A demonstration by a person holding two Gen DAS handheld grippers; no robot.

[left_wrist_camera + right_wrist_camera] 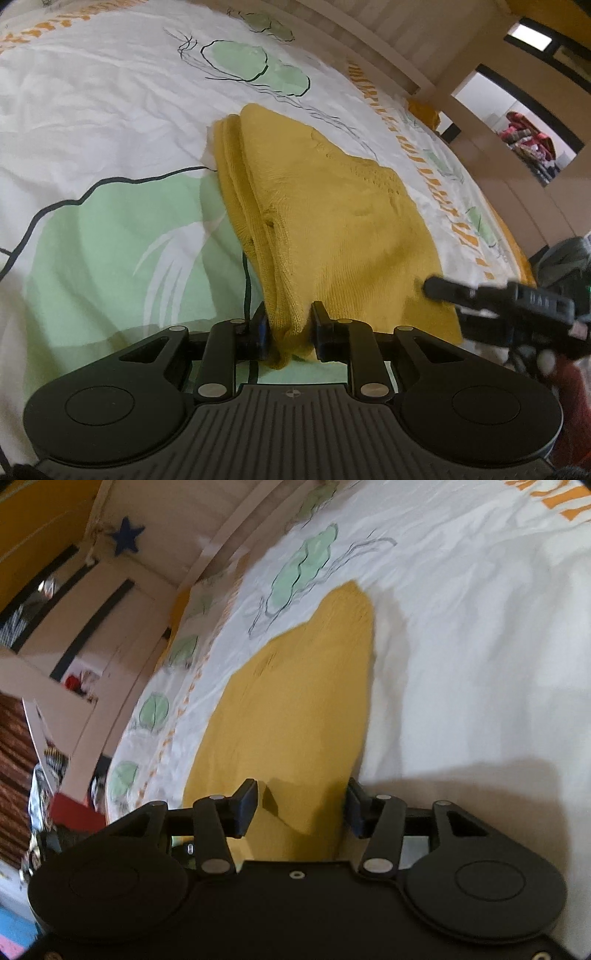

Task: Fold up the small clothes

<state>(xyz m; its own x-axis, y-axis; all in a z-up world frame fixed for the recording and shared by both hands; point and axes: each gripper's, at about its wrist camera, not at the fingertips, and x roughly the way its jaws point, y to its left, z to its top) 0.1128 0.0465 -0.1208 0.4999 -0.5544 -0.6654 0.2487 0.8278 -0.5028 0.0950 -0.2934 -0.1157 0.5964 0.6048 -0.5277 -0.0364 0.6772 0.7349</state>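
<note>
A mustard-yellow knitted garment [325, 214] lies folded in layers on the bed. My left gripper [289, 325] is shut on its near corner, with the bunched fabric pinched between the two fingers. My right gripper [301, 805] is open, its fingers apart on either side of the garment's [295, 709] near edge, with fabric lying between them. The right gripper also shows in the left wrist view [461, 291], over the garment's right corner.
The bed is covered by a white sheet [110, 122] with green leaf prints and orange lettering. A wooden bed frame [373, 33] runs along the far side. Shelves with clutter [532, 144] stand beyond it.
</note>
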